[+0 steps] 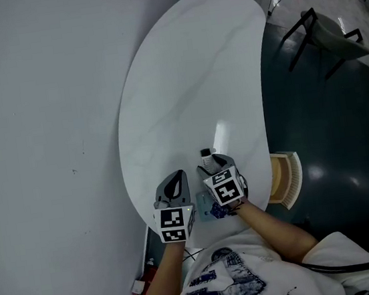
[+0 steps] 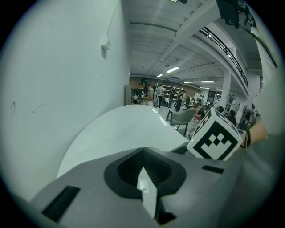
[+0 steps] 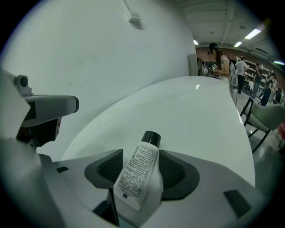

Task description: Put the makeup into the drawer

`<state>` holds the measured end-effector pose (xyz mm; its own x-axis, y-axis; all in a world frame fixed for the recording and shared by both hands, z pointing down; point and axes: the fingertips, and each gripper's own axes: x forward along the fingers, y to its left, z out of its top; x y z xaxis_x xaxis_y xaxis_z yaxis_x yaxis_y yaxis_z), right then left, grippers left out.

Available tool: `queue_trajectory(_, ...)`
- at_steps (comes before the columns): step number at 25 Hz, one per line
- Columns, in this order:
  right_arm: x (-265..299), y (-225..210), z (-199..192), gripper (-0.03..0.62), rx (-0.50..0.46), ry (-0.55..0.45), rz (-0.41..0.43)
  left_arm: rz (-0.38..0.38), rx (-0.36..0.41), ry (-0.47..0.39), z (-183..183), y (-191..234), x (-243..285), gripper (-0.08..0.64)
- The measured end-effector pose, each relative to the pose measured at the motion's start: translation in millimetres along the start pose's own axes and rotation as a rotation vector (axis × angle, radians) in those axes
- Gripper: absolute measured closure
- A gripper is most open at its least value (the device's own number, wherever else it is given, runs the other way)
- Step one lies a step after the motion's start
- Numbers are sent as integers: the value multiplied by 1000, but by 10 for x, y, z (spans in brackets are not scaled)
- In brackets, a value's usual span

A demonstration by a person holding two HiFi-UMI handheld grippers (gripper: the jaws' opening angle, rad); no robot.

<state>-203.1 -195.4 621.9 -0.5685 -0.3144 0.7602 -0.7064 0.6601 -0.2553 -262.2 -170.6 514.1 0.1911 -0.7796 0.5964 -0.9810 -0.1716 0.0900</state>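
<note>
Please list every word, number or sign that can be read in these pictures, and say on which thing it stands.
No text can be read anywhere.
White tube: lines of fine print, too small to read.
Marker cube: black square pattern, no letters.
Shirt: dark print, too blurred to read.

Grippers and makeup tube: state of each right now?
left gripper: shut, nothing between its fingers.
right gripper: shut on the makeup tube.
makeup tube: black cap on, clamped between the fingers, cap end sticking out past them.
</note>
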Motion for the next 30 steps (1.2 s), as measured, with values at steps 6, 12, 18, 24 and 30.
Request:
queue_trajectory(6,3,-6,-15,328,-37,8,-26,4,-1,4,-1,-6,-10,514)
queue_trajectory(12,22,16,-36,328,-78,14,-45,14,-4,5,-6,9,-41,514)
queue_trajectory(18,16,23,-35,334,-89,17,-54,17,-7,2,-10,0,-72,514)
queue_trajectory(24,-6,28,-77,362,-94,25,-61,31,-11,-3,-34,-6,-141,514)
queue_trajectory(30,5,40,-94,375,-104,24,-57,45,-21,-7,-95,13,-219,514)
